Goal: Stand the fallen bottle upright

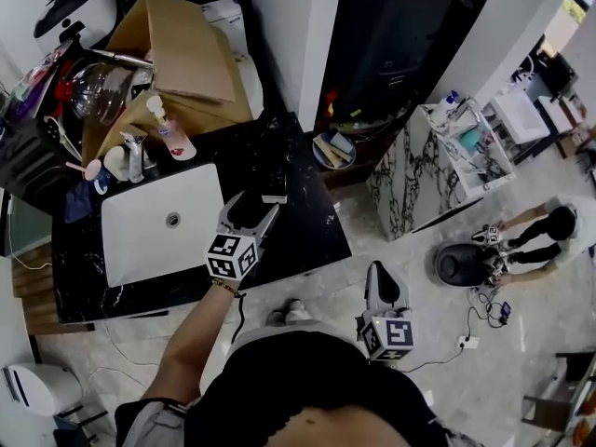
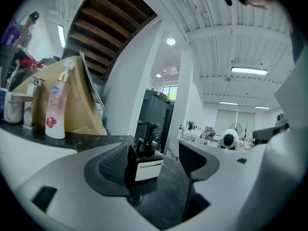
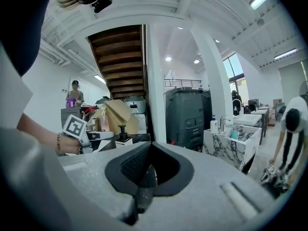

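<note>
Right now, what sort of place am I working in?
Probably a bathroom-vanity mock-up inside an open office or lab: a black stone counter with a white sink and a pink pump bottle, a second marble-clad vanity nearby, and strip lights overhead.

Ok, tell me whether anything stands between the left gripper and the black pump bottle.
Nothing visible does. The black pump bottle stands upright on the dark counter, right between the open jaws of the left gripper, close beside one pad with a gap to the other.
</note>
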Available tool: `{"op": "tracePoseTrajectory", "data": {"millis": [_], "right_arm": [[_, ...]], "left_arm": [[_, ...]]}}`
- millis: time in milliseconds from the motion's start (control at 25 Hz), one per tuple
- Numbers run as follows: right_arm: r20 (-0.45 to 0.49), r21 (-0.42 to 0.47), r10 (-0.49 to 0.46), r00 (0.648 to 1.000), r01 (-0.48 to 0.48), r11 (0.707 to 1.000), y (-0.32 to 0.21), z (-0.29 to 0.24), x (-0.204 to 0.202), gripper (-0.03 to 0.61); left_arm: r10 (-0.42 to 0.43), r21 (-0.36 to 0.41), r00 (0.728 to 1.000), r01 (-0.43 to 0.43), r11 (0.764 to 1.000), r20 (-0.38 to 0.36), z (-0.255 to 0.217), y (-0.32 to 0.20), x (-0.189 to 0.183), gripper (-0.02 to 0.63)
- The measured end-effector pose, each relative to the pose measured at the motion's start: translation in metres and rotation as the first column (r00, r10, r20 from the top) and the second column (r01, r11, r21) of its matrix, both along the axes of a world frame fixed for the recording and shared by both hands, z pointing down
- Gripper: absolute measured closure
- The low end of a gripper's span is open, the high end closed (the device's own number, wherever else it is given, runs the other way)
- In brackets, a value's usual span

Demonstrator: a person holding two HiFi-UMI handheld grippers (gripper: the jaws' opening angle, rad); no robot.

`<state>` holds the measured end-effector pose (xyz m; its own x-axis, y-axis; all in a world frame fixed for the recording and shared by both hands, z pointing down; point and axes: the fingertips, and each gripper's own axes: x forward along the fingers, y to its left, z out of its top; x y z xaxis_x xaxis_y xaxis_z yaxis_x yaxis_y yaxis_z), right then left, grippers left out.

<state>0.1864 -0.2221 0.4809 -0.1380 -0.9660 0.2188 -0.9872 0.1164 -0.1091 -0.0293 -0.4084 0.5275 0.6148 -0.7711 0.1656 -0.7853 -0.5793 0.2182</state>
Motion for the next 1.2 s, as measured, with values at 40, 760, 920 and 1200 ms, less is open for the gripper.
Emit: {"op": "tracePoseTrajectory", "data": {"millis": [40,760,920,1200], "right_arm": [[-0.002,0.001,-0.008,1.000,0.008,1.000,-0.002,-0.001,-0.001,0.574],[-0.032,0.047,-0.212,0.977,0.213,0.976,-0.046,-0.014,-0.045,0.574],[-0.040,0.044,-0.250,0.967,0.252,0.967,-0.050,-0.013,-0.054,0.575],[-0.023,0.045,-0.277,0.961,0.277,0.960,-0.057,-0.015,-0.067,0.575]], "left_arm": [[0.000,-0.001,1.000,0.000,1.000,-0.011,-0.001,0.013,-0.004,0.293],[-0.194,0.026,0.979,0.193,0.981,0.058,-0.029,0.163,-0.096,0.462],[-0.270,0.084,0.960,0.264,0.961,0.073,-0.039,0.170,-0.108,0.518],[-0.336,0.142,0.935,0.319,0.937,0.112,-0.059,0.175,-0.116,0.597]]}}
